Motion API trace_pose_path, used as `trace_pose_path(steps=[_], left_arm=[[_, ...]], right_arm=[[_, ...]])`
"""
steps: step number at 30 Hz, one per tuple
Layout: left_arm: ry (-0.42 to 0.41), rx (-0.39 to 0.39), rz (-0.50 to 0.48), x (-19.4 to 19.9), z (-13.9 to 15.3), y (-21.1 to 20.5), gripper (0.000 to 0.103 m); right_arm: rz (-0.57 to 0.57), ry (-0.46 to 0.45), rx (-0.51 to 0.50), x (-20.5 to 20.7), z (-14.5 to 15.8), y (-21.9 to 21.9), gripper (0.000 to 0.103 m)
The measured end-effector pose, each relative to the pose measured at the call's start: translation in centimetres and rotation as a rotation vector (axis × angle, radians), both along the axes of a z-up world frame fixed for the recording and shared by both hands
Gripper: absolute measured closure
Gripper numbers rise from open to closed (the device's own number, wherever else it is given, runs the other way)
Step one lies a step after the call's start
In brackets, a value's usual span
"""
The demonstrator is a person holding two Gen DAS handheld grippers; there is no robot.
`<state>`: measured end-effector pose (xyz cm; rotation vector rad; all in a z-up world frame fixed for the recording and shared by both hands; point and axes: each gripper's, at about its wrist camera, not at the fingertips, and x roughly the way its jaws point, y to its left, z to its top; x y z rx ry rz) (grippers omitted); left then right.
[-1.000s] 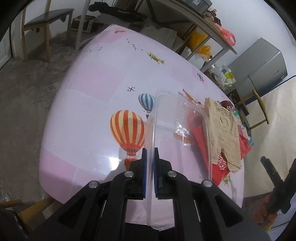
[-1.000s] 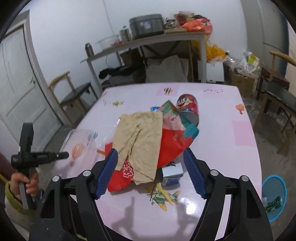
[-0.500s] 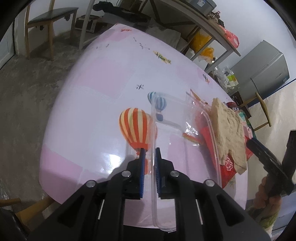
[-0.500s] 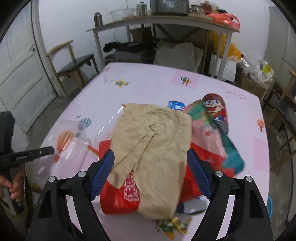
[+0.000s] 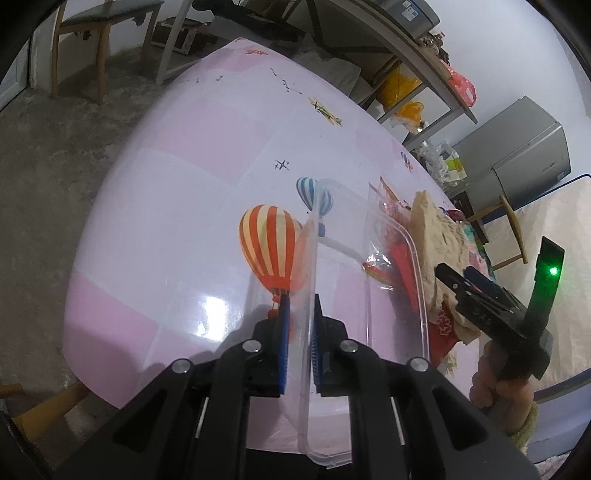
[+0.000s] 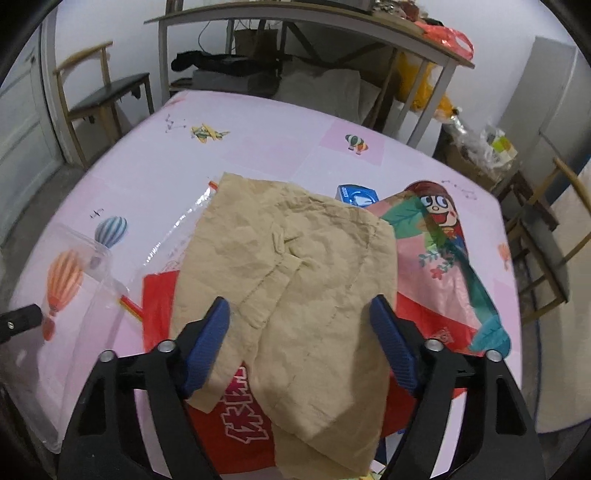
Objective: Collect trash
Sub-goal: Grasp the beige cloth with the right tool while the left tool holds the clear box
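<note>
My left gripper [image 5: 300, 326] is shut on the near wall of a clear plastic container [image 5: 384, 295], which rests on the pink balloon-print table [image 5: 177, 206]. A crumpled beige sheet [image 6: 295, 254] lies over a red snack bag [image 6: 243, 413] and a colourful cartoon bag [image 6: 443, 240]. My right gripper [image 6: 299, 310] hangs over the beige sheet with its jaws closing; the sheet lies between the blue pads [image 6: 210, 332], which do not press on it. A small blue carton [image 6: 356, 194] and a clear wrapper [image 6: 177, 229] lie by the pile. The container [image 6: 70, 295] shows at the left.
A long work table [image 6: 295, 22] loaded with items stands behind, with bags and a cushion under it. Wooden chairs [image 6: 99, 92] stand at the left and right. A grey fridge [image 5: 517, 162] is at the far right. A hand [image 5: 498, 387] holds the right gripper's handle.
My right gripper has moved forward and down over the beige sheet, and the pile now fills its view. The left gripper has stayed clamped on the container wall.
</note>
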<state>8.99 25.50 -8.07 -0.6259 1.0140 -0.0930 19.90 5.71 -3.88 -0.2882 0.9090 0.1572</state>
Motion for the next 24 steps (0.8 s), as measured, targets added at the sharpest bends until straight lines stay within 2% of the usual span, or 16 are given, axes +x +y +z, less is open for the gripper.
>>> trace_pose_path(steps=[8,13,16,24], left_arm=[[0.003,-0.029,-0.003,0.1,0.0,0.4,0.093],[0.002,-0.046,0.004,0.2,-0.2,0.8,0.093],[0.003,-0.041,0.008,0.2,0.0,0.9,0.093],[0.005,-0.004,0.031,-0.5,0.9,0.3,0.093]], right_arm=[[-0.035,0.019,-0.027,-0.1,0.0,-0.2,0.071],[-0.058,0.045,0.021,-0.3,0.0,-0.8,0.098],[-0.074,0.053,0.073,-0.6,0.2,-1.6,0.103],[-0.081,-0.002,0.216,-2.3,3.1,-3.8,0.103]])
